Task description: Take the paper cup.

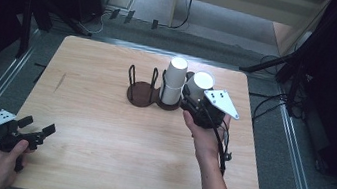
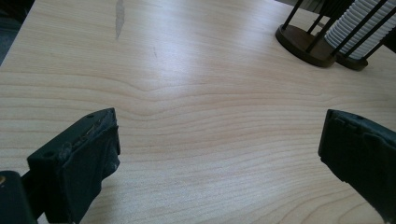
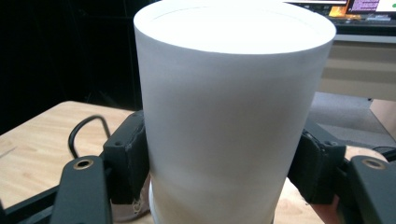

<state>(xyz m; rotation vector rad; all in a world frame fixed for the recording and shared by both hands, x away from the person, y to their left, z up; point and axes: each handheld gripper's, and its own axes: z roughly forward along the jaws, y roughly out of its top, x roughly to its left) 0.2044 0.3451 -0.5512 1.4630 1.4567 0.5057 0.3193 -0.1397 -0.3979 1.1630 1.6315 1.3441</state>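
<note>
The right gripper point(image 1: 194, 103) pinches a white paper cup point(image 1: 201, 85) between its jaws, just right of the cup stack point(image 1: 174, 81) in the dark holder point(image 1: 142, 93); the left gripper point(image 1: 36, 128) rests spread apart near the table's point(image 1: 100, 130) front-left corner

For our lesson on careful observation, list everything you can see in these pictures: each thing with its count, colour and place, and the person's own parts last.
Light wooden table: one, pale wood, centre of the high view.
Dark brown wire cup rack: one, round bases with black upright wires, middle of the table toward its far edge.
Stack of white paper cups: one stack, white, standing in the rack's right section.
Single white paper cup: one, white, held just right of the rack.
Black cables: several, on the floor beyond the table.
Left gripper: black, jaws apart, near-left corner of the table.
Right gripper: black, jaws pressed on the single cup's sides.
Hands: two, one on each gripper.
</note>
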